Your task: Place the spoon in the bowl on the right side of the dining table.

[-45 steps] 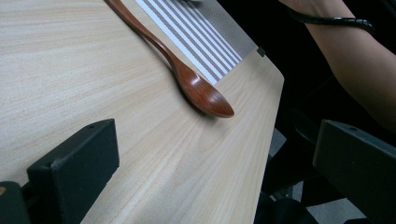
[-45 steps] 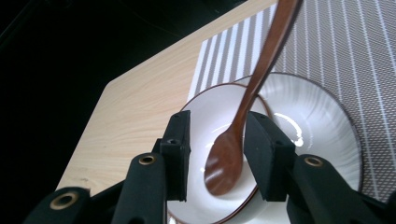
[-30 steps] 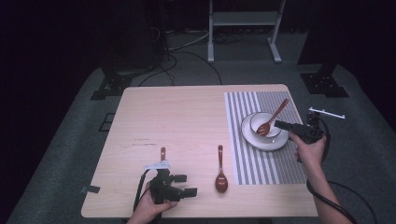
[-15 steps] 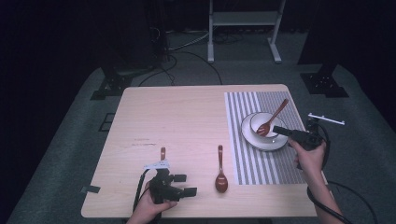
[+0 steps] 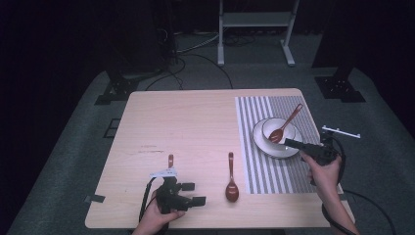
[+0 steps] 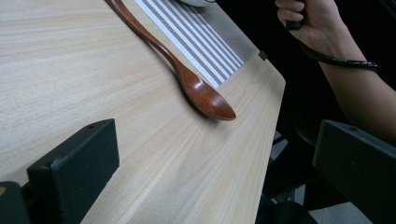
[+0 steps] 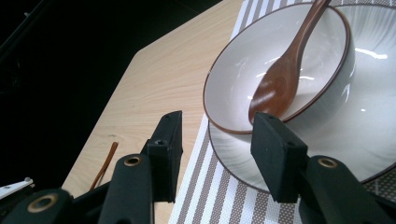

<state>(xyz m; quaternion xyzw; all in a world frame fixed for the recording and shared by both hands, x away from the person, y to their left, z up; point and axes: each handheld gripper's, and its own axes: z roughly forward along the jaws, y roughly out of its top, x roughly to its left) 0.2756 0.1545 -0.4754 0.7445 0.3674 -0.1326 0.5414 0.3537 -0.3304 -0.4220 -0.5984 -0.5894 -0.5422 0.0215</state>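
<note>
The high view looks forward and down from above the person's side, taking in the whole table from some way off. The left gripper view sits low and close to the wood, looking out between its wide-apart jaws across the near edge — a brown spoon lies just ahead. The right gripper view, also near, faces past its parted jaws at the bowl. Both gripper views share the striped mat with the high view.
</note>
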